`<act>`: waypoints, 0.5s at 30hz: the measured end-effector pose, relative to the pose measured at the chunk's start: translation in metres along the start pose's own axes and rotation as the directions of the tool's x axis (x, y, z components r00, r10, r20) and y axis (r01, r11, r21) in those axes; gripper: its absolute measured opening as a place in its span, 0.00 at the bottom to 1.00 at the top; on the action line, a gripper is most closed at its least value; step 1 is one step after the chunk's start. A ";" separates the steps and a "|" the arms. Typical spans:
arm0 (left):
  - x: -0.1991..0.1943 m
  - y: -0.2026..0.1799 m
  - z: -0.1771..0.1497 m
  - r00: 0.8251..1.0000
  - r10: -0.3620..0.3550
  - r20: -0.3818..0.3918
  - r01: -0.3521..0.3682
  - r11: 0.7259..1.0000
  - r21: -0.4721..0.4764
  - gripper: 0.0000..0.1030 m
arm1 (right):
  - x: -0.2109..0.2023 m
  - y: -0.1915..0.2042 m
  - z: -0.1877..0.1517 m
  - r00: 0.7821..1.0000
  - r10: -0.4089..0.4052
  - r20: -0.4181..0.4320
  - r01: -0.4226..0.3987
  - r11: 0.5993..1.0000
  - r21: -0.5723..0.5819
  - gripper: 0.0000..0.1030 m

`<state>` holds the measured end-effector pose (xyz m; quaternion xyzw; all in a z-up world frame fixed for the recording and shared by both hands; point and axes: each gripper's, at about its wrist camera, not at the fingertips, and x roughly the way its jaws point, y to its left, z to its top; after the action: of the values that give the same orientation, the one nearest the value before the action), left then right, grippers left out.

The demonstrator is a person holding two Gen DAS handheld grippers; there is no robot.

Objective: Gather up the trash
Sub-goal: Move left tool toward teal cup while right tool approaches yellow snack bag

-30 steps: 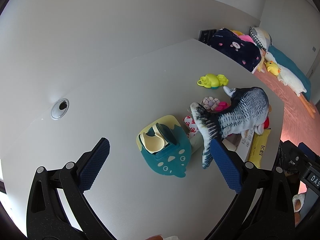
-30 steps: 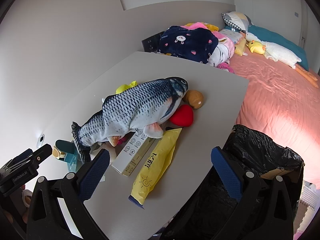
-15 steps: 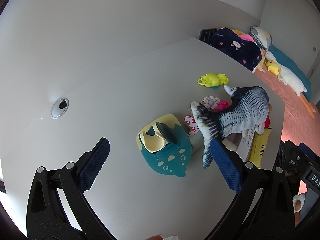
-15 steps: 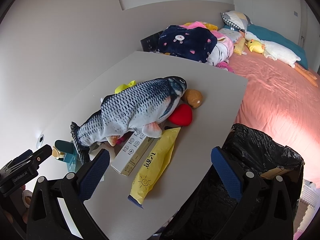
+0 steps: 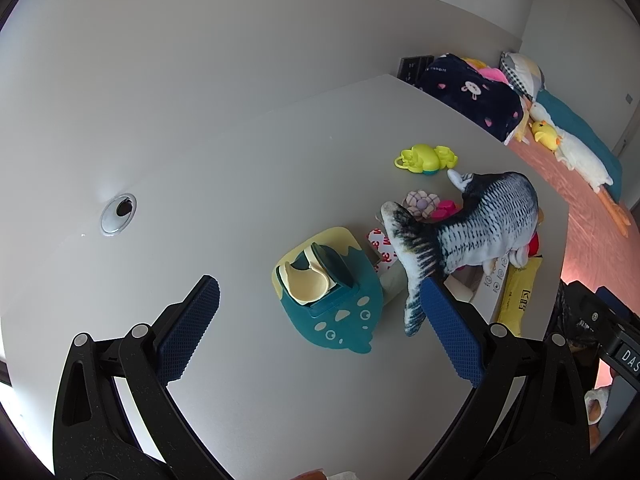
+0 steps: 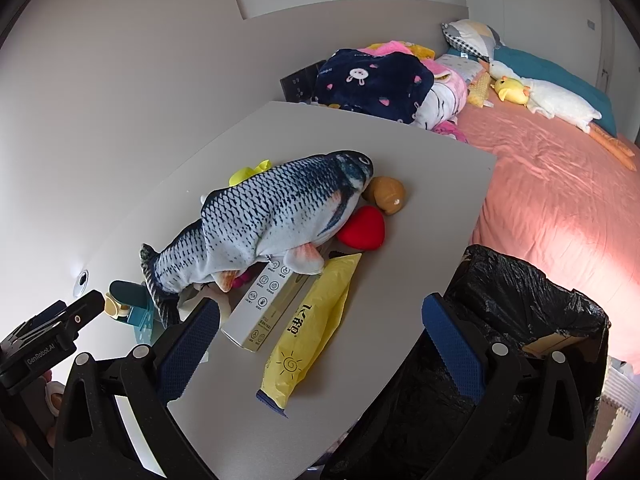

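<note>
A yellow wrapper [image 6: 310, 326] lies on the grey table [image 6: 420, 152] next to a white carton [image 6: 268, 306]; both also show in the left wrist view, wrapper [image 5: 518, 296] and carton [image 5: 494, 280]. A red-and-white wrapper [image 5: 380, 246] lies under a plush fish [image 5: 472, 224]. A bin with a black bag [image 6: 520, 304] stands beside the table's near corner. My right gripper [image 6: 320, 344] is open and empty above the wrapper's near end. My left gripper [image 5: 316, 334] is open and empty above the table, short of a teal-and-yellow toy [image 5: 328, 288].
The plush fish [image 6: 272, 220] lies across the clutter, with a red heart [image 6: 362, 228], a brown ball [image 6: 386, 194] and a yellow-green toy [image 5: 426, 158] around it. A cable hole [image 5: 118, 214] is at the table's left. A pink bed [image 6: 560, 184] with plush toys lies beyond.
Both grippers have barely moved; the views shifted very slightly. Nothing was taken hold of or let go.
</note>
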<state>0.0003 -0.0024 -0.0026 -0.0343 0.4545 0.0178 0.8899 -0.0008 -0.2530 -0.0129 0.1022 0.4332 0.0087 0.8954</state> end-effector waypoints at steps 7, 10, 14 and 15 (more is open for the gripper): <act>0.000 0.000 0.000 1.000 -0.006 -0.003 0.006 1.000 -0.003 0.94 | 0.000 -0.001 0.000 1.000 -0.002 0.001 0.002 1.000 0.001 0.98; 0.000 0.000 -0.001 1.000 -0.008 -0.002 0.008 1.000 -0.003 0.94 | 0.000 -0.001 0.000 1.000 -0.002 0.000 0.002 1.000 0.002 0.98; 0.000 -0.001 0.000 1.000 -0.010 -0.004 0.010 1.000 -0.005 0.94 | 0.000 -0.001 0.000 1.000 -0.002 0.000 0.002 1.000 0.002 0.98; 0.000 -0.001 -0.001 1.000 -0.009 -0.004 0.009 1.000 -0.004 0.94 | 0.000 -0.001 0.000 1.000 -0.002 0.000 0.002 1.000 0.002 0.98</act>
<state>-0.0002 -0.0033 -0.0028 -0.0384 0.4558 0.0146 0.8891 -0.0015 -0.2544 -0.0131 0.1027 0.4334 0.0072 0.8953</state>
